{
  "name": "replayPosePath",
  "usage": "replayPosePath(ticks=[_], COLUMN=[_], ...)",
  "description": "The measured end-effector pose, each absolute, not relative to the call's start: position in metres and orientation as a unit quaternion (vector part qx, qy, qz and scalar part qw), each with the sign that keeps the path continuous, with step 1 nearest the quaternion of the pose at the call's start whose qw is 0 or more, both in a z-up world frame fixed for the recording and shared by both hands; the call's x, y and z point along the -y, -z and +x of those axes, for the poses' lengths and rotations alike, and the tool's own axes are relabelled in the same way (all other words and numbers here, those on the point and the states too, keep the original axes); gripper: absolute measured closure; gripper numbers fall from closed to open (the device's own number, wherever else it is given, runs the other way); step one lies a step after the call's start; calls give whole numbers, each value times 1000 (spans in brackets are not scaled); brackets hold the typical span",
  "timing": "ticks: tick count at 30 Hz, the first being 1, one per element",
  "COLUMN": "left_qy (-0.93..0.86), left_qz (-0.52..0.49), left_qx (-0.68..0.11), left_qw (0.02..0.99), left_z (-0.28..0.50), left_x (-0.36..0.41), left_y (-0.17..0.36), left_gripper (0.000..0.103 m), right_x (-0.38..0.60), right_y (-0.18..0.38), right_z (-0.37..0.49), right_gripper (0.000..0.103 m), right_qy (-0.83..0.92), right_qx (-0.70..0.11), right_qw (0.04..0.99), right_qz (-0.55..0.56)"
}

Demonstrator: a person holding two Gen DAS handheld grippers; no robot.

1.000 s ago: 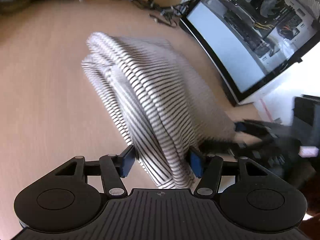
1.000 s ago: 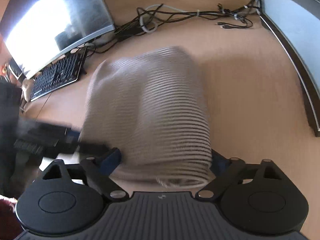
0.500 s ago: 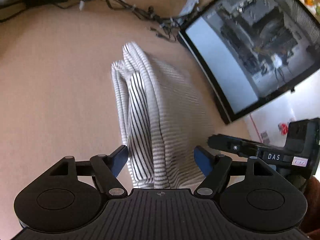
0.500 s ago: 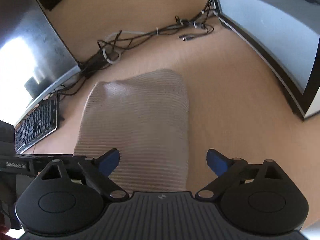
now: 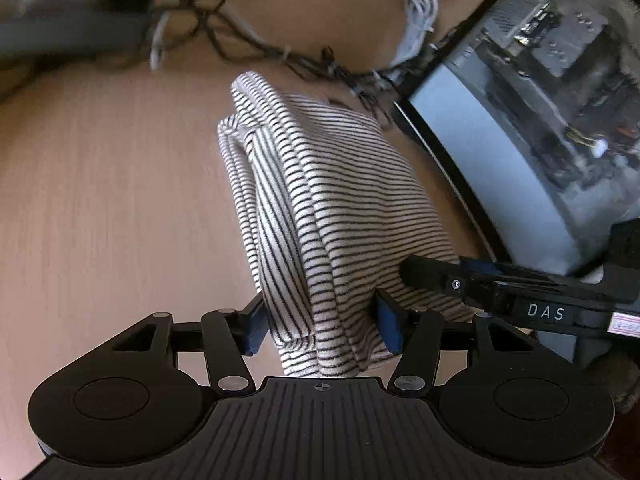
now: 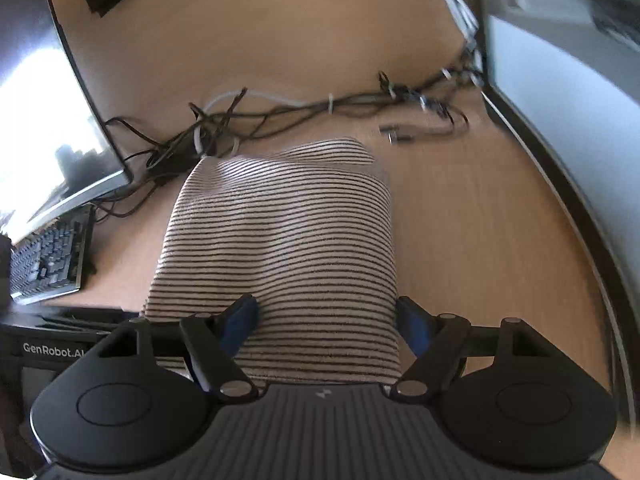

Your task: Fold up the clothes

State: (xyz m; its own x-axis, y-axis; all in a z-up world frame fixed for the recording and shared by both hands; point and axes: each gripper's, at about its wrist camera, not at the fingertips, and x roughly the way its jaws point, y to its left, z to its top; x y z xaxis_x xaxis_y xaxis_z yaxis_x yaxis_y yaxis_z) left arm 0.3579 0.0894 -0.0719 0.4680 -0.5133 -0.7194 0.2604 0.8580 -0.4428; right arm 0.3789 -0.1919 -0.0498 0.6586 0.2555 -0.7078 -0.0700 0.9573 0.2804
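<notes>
A folded white garment with thin black stripes (image 5: 340,200) lies on the wooden desk (image 5: 100,200), its near end reaching under both cameras. My left gripper (image 5: 320,326) is closing, and its blue pads touch the two sides of the garment's near left corner. In the right wrist view the same garment (image 6: 280,232) fills the middle. My right gripper (image 6: 326,322) is closing too. Its left pad sits on the cloth and its right pad is against the garment's right edge. The right gripper's black body (image 5: 544,312) rests on the cloth at the right of the left wrist view.
A curved monitor (image 5: 520,140) stands close to the garment's right side, and another monitor (image 6: 48,120) stands at the left with a keyboard (image 6: 44,264) below it. Tangled cables (image 6: 280,116) lie just beyond the garment's far end. Bare desk (image 6: 480,220) shows beside the garment.
A second ago both grippers carried the garment. Half a second ago both stood wider around it as it lay on the desk. Now both have narrowed onto its near end, and the cameras have moved forward.
</notes>
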Motion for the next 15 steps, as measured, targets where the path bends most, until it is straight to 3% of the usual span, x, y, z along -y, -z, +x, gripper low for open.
replayPosePath(ticks=[4,10,15], left_qy=[212,197,190], left_qz=[-120,-93,-84], left_qx=[-459,-455,-453], left_qw=[854,863,867], left_z=[386,392,391], left_x=[-81,-68,-66], left_y=[72,70,70], left_gripper=[42,37,35], right_x=[201,198,171], right_y=[53,26,11], right_z=[402,417,447], right_gripper=[26,15,15], right_qy=[-95,-105,-132], right_qx=[-395,-342,-307], right_qw=[908,932,942], right_qz=[107,47,-17])
